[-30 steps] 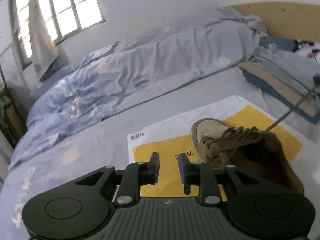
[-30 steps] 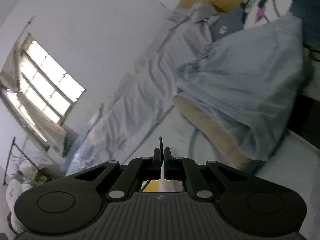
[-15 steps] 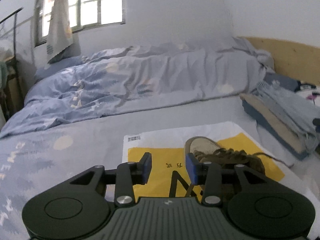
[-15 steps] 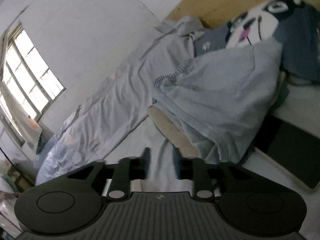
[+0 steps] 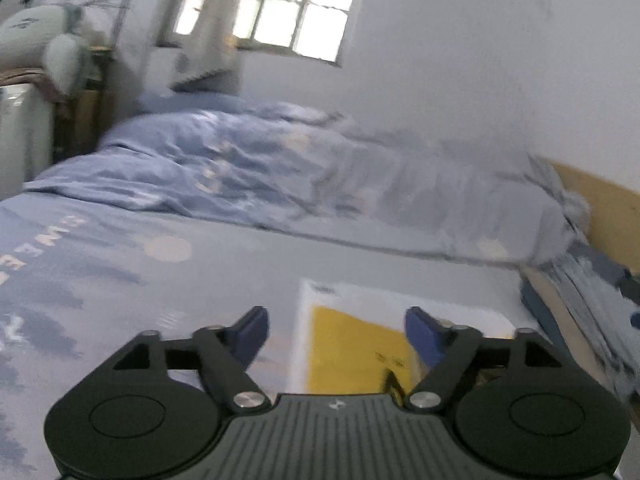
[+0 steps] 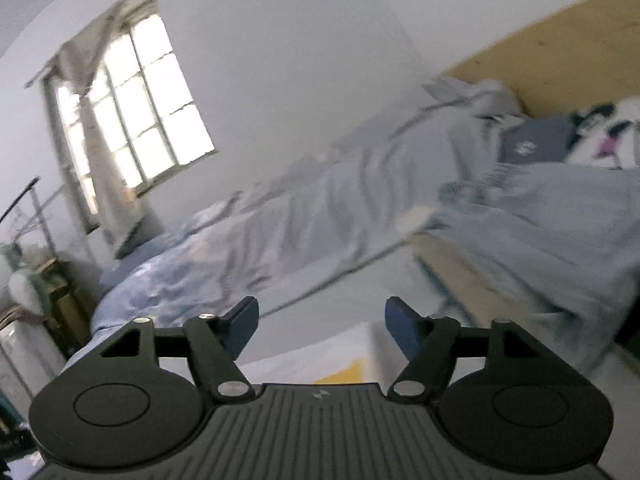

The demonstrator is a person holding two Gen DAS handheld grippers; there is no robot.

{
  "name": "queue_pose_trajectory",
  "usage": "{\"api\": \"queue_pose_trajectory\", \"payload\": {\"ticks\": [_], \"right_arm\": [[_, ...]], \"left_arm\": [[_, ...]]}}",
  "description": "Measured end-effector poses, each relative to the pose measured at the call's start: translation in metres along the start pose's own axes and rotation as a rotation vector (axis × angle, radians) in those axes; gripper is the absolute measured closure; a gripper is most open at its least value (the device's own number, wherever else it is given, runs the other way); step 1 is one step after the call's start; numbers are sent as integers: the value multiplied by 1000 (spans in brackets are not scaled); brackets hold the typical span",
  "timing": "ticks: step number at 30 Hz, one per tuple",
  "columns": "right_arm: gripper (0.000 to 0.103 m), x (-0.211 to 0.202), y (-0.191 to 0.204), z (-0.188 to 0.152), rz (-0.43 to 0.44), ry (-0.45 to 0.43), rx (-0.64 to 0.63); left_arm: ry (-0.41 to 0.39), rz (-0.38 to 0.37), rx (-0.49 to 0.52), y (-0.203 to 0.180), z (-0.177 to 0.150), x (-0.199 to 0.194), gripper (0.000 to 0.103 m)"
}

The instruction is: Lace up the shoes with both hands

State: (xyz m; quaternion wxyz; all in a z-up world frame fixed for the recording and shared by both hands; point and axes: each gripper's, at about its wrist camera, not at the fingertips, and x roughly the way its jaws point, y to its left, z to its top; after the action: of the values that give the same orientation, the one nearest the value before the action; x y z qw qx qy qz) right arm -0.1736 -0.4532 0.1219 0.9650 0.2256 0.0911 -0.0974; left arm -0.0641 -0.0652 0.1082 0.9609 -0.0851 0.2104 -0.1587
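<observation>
Grippers opening, nothing held.
Left gripper (image 5: 336,330) and right gripper (image 6: 322,322) spreading wide; shoe unseen; laces probably limp, best pinched near tips.

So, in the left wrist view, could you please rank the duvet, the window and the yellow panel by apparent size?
1. Duvet, clearly largest.
2. Window.
3. Yellow panel, partly hidden by the gripper; it is much nearer the camera, so true sizes stay unsure.

Two tilted wrist views low over the bed (image 5: 240,264), sharing the window (image 6: 132,108).
</observation>
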Motion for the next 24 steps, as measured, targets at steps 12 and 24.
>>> {"api": "queue_pose_trajectory", "payload": {"ticks": [12, 24], "right_arm": [[15, 6, 128, -55, 261, 14, -209], [9, 42, 212, -119, 336, 90, -289]], "left_arm": [[-39, 128, -55, 51, 4, 9, 5], [8, 240, -51, 100, -28, 21, 5]]}}
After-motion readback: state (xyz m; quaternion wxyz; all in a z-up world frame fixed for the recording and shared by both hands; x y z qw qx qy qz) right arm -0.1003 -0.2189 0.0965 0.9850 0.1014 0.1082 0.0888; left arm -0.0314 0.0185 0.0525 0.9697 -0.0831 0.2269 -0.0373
